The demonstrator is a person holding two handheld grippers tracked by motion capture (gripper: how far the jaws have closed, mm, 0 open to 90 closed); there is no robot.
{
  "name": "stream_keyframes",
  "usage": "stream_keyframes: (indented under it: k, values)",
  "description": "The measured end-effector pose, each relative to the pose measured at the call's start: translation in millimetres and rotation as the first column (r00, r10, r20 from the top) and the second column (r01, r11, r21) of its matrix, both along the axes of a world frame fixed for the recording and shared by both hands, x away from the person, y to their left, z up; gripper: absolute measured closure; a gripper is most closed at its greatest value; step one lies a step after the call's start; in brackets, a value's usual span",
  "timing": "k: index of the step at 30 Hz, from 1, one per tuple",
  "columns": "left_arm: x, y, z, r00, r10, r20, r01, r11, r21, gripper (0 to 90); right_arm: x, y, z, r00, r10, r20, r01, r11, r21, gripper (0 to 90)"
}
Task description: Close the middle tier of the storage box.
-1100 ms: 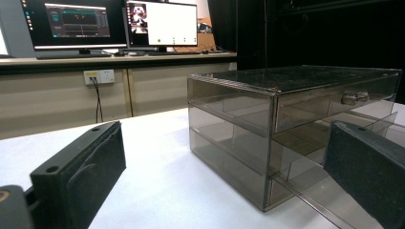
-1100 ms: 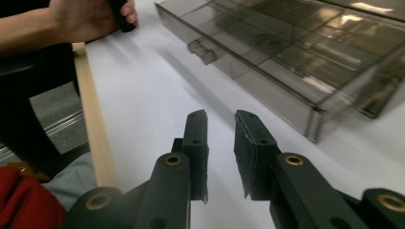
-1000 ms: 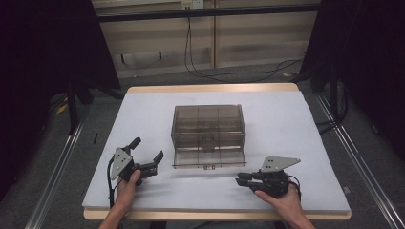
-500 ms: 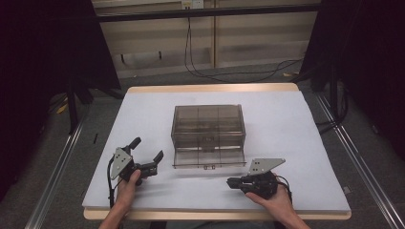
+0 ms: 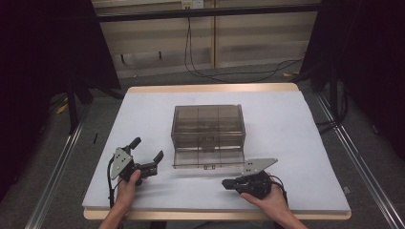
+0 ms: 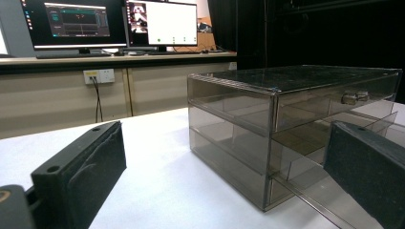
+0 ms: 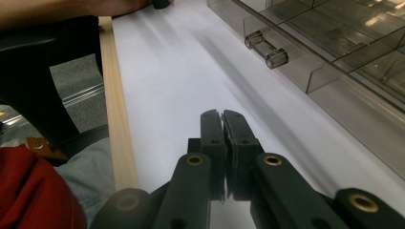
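Note:
A smoky clear drawer box [image 5: 207,125] stands in the middle of the white table [image 5: 286,124]. Its lower drawer [image 5: 208,161] is pulled out toward me, and the drawer's handle [image 7: 266,47] shows in the right gripper view. My left gripper [image 5: 147,148] rests to the left of the box, jaws wide open and empty, with the box [image 6: 286,114] seen between its pads [image 6: 90,171]. My right gripper [image 5: 225,183] lies near the front edge, pointing left, just in front of the drawer's right corner. Its jaws have just been closing and now meet [image 7: 222,119] with nothing between them.
The table's wooden front edge [image 7: 117,119] runs close beside the right gripper. Monitors [image 6: 110,21] stand on a bench beyond the table. Dark frames and floor rails [image 5: 57,162] flank both sides. Cables [image 5: 200,57] hang behind the table.
The right gripper has slid left along the table's front, and its jaws have come together. The left gripper has stayed put.

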State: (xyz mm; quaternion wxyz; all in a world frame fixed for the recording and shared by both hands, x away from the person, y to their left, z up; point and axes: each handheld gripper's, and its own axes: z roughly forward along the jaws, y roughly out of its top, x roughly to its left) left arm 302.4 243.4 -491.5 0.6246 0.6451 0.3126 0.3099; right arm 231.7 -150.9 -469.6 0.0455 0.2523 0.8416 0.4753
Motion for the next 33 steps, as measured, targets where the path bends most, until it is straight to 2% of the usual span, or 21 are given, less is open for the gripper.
stream_keyframes:
  k: [10, 16, 23, 29, 33]
  values:
    - [0.0, -0.3, 0.0, 1.0, 0.003, -0.001, -0.003, 1.0, -0.004, 0.8, 1.7, 6.9, -0.5, 1.0, -0.001, 0.0, 0.001, 1.0, -0.015, 90.0]
    - [0.1, 0.0, 0.0, 1.0, 0.002, -0.002, -0.002, 1.0, -0.002, 0.8, 9.9, 18.3, -3.9, 1.0, 0.004, 0.003, -0.004, 0.999, -0.046, 90.0]
    - [0.0, -0.2, 0.0, 1.0, 0.002, -0.002, -0.002, 1.0, -0.005, 0.8, 18.3, 21.9, -8.1, 0.9999, -0.017, 0.002, 0.017, 0.997, -0.069, 90.0]
    - [0.2, -0.3, 0.0, 1.0, 0.002, -0.003, -0.002, 1.0, -0.005, 0.9, 26.6, 26.7, -5.4, 0.9996, -0.024, 0.013, 0.025, 0.997, -0.073, 90.0]
    - [0.2, -0.2, 0.0, 1.0, 0.001, -0.003, -0.002, 1.0, -0.006, 0.9, 33.2, 29.3, -6.4, 0.9995, -0.032, 0.008, 0.032, 0.998, -0.058, 90.0]
